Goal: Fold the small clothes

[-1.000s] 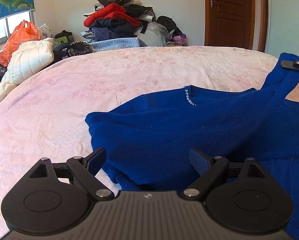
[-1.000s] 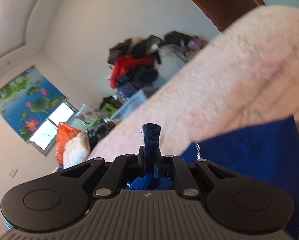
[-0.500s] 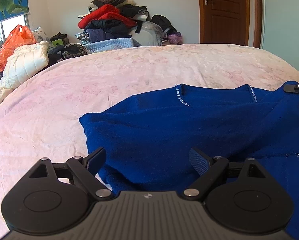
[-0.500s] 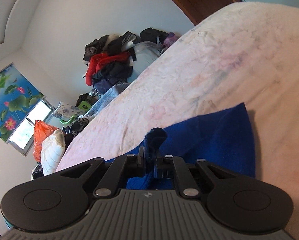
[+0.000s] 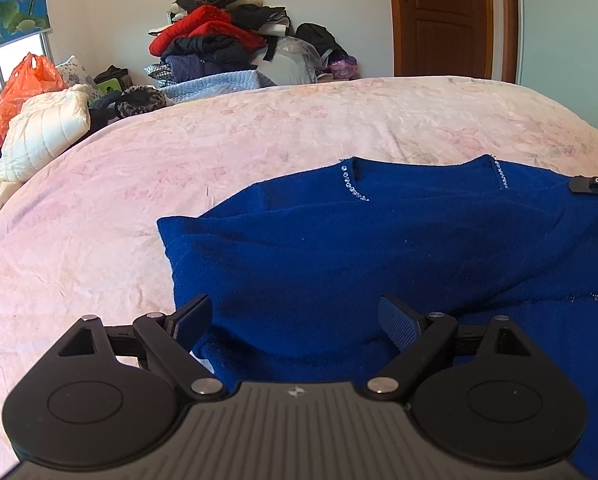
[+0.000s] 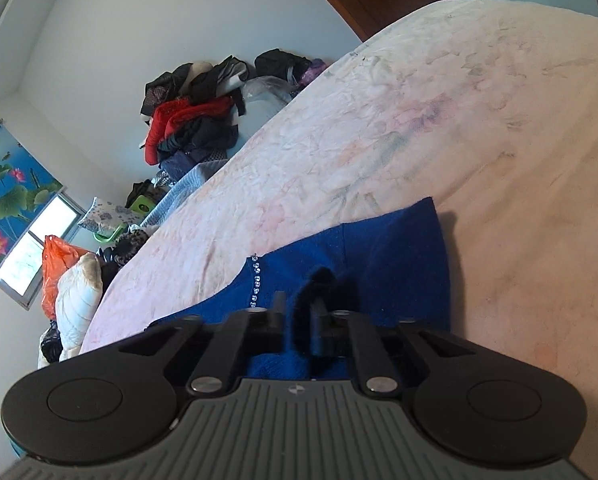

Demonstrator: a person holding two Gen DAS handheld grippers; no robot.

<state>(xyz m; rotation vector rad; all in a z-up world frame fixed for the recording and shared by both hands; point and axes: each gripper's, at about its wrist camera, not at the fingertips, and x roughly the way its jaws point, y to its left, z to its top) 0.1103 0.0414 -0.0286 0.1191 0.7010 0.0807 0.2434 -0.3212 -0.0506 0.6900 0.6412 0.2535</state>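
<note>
Big bed [image 5: 259,152] under a pale pink floral sheet fills both views, and the blue sweater [image 5: 379,248] lies spread across its near side, rhinestone-trimmed neckline [image 5: 355,190] toward the far edge. Behind the bed, a heap of clothes [image 5: 219,44] is stacked against the wall. Left tool [image 5: 295,316] hovers low over the sweater's hem, jaws spread wide, nothing gripped. Right tool [image 6: 303,312] is clenched tight on a fold of the sweater's blue fabric.
</note>
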